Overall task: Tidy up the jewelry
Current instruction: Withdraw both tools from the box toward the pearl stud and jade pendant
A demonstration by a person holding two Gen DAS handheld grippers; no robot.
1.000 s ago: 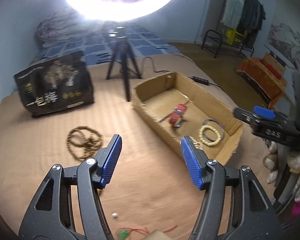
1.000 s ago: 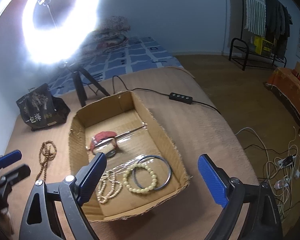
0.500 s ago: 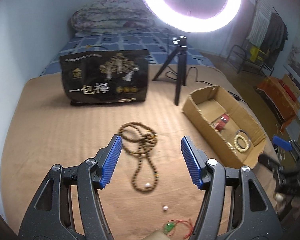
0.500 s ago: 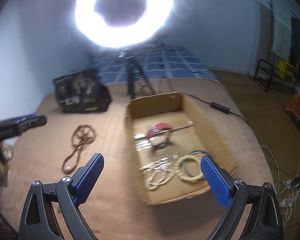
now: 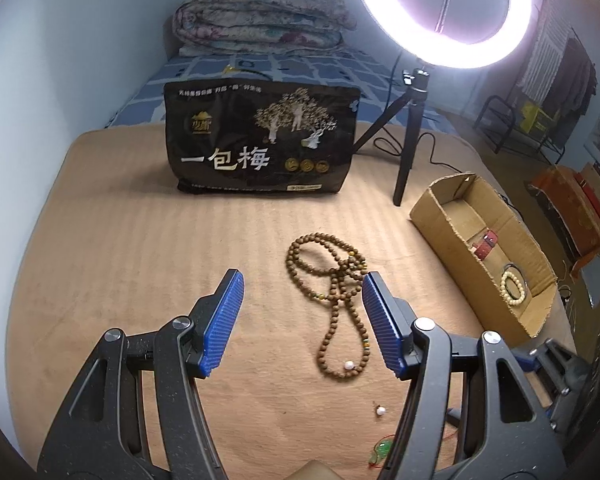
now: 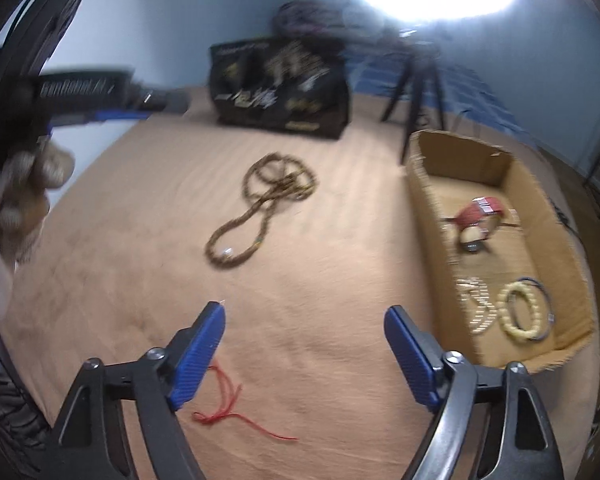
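Tools (image 5: 300, 320) (image 6: 304, 344) gape empty near brown bead necklace (image 5: 332, 280)

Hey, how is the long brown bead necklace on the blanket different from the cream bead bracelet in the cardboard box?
The long brown wooden-bead necklace lies loose on the tan blanket, outside the open cardboard box; the cream bead bracelet already sits inside it. The necklace is much longer, coiled in several overlapping loops; the bracelet is one small round ring. The necklace's beads are dark brown, the bracelet's pale cream. Both are strings of round beads, and neither is held.
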